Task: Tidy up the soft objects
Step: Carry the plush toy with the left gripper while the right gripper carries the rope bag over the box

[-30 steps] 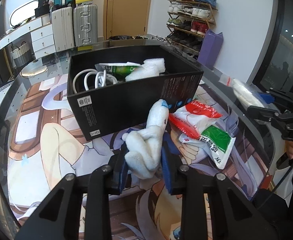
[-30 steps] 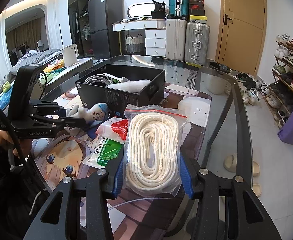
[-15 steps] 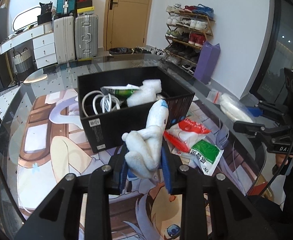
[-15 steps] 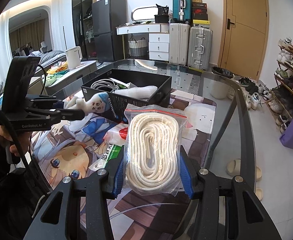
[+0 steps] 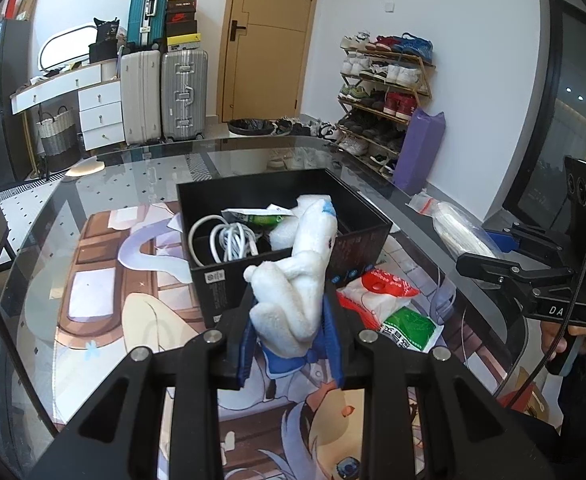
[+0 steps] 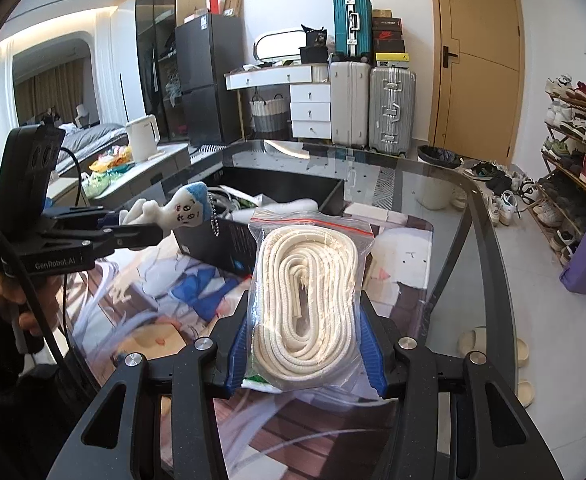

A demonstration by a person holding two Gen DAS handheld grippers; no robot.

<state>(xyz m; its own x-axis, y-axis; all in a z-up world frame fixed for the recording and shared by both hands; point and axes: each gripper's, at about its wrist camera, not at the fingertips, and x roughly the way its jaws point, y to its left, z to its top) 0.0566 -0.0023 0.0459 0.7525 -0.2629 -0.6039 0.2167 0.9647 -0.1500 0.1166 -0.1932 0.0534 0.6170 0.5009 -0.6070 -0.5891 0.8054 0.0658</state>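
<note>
Two grippers loaded, both approaching the black box (image 5: 229, 280).

Left gripper (image 5: 289, 344), clamped on the plush doll (image 5: 293, 280), has risen level with the box's near rim; drop-in looks imminent. Right gripper (image 6: 305, 356) grips the bagged rope (image 6: 305, 292), right of the box.

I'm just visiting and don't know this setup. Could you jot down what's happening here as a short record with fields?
Setting: glass table with a printed mat
Left gripper: fingers shut on a white plush doll with blue hair, held in front of the box
Right gripper: fingers shut on a clear bag of coiled white rope
Black box: open, holds a white cable and soft packets
On the mat: red and green packets beside the box
</note>
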